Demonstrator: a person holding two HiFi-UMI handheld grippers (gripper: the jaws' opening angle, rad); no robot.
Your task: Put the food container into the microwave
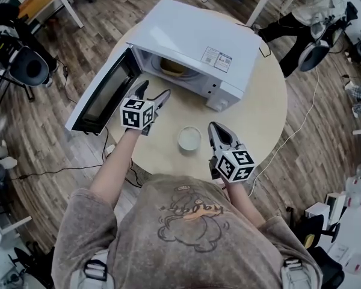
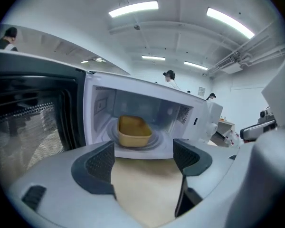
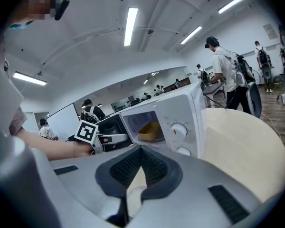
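Food container [image 2: 132,131] sits inside microwave [image 1: 192,47] — door [image 1: 102,95] open.

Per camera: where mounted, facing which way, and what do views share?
Head view: on the head, facing steeply down at microwave and table; torso, forearms, left gripper, right gripper show.
Left gripper view: on left gripper, facing into the open microwave; jaws apart.
Right gripper view: on right gripper, facing the microwave's dials; jaws together.
Shared: food container inside, in all three.
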